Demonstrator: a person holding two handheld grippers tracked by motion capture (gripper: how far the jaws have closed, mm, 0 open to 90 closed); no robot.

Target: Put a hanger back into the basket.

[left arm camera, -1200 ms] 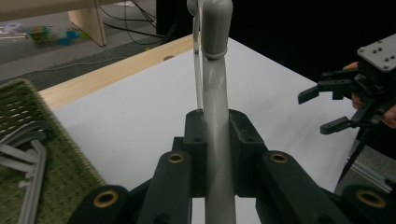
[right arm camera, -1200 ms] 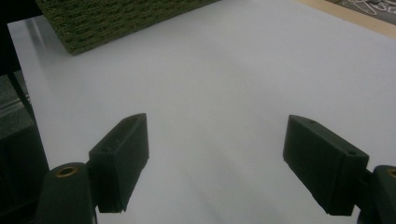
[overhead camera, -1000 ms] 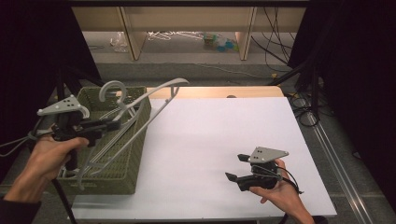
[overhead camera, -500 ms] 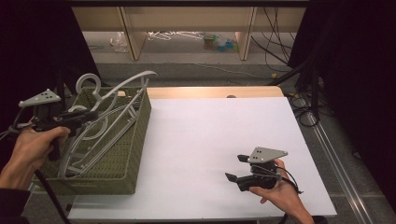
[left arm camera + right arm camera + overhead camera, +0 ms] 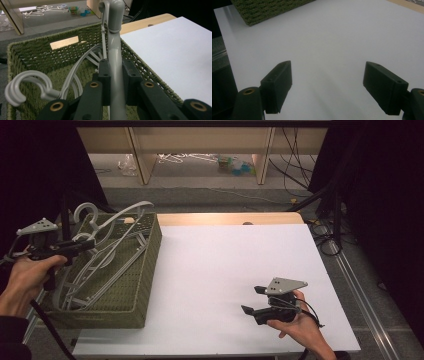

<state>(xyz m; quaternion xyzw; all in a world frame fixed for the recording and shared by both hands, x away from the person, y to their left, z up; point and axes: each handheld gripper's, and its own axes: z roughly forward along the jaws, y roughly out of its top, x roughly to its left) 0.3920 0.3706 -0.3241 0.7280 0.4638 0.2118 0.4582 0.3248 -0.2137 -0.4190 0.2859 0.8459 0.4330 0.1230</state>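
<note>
High view: the left gripper point(image 5: 82, 245) clamps a grey hanger point(image 5: 107, 247) lying in the green basket point(image 5: 145, 270) at the tabletop's point(image 5: 225, 260) left edge.

Left gripper view: jaws closed on the hanger's bar point(image 5: 116, 75).

Right gripper view: the right gripper point(image 5: 328, 86) hovers with jaws wide apart, away from the basket.

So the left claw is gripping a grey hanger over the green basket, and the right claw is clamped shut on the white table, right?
Not quite. The right claw is open: the right gripper view shows its two black jaws standing wide apart over the bare white table, with nothing between them. The rest holds: the left claw is shut on the grey hanger over the green basket.
</note>
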